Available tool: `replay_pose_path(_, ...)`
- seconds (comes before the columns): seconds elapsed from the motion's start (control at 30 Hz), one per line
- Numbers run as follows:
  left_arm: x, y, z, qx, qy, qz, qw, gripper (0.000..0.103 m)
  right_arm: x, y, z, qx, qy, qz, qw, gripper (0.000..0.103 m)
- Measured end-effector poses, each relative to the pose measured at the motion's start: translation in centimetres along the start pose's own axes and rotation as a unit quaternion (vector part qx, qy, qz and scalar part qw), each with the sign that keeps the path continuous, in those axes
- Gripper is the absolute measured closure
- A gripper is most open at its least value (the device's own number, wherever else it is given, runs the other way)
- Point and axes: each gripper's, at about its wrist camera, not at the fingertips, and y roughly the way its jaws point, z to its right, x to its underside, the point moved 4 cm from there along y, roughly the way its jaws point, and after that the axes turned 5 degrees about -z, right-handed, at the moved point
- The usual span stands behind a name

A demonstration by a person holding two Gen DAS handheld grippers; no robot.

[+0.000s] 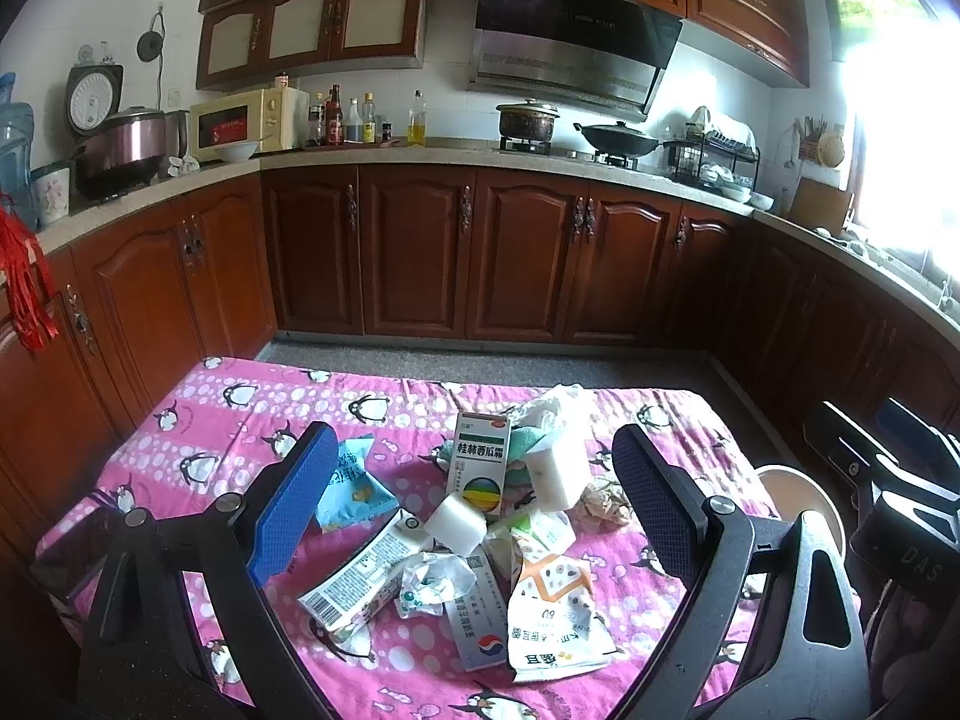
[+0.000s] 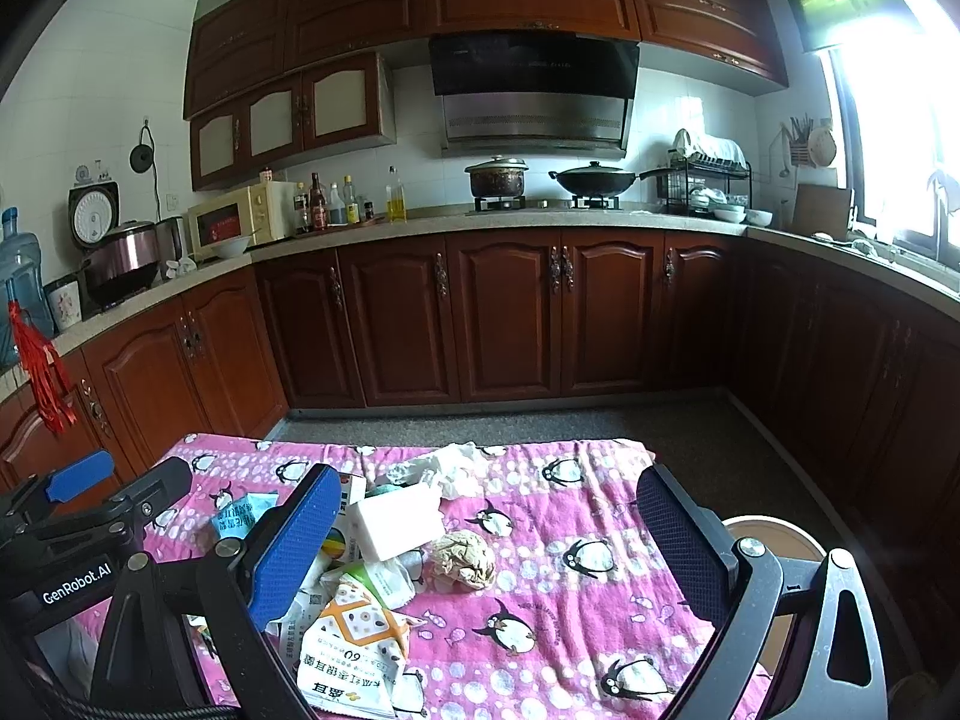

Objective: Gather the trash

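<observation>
Surface (image 1: 198, 420): covered by a pink penguin cloth, with the kitchen cabinets well beyond it.
Bin (image 2: 774, 534): a round tan container just past the surface's right edge; I judge it is where the trash goes.
Trash pile (image 1: 480, 516): heaped in the middle of the surface, with boxes, wrappers and tissue overlapping one another.
Snack bag (image 1: 555, 618): orange and white, lying at the near edge of the pile.
Medicine box (image 1: 480, 462): propped upright against the heap.
White blocks (image 1: 555, 471): two foam-like pieces resting on other trash.
Brown paper ball (image 2: 462, 558): sits just right of the pile.
My left jaws (image 1: 474, 510): spread wide, holding nothing, with the pile between them.
My right jaws (image 2: 486, 546): also wide open and empty, framing the paper ball.
Risk: closing on the heap could topple the box or blocks, since they only lean on loose wrappers.
Risk: light wrappers may slip out on the way to the bin.
Left view only: the blue packet (image 1: 354, 486) in full.
Right view only: the paper ball's full shape and more of the bin.
</observation>
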Motion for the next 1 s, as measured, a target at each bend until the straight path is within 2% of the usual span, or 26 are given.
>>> replay_pose_path(1.0, 0.9, 1.4, -0.8, 0.002, -0.005, -0.021, 0.9998, 0.010, 1.3, 1.4, 0.1, 0.003, -0.001, -0.020, 1.000, 0.005)
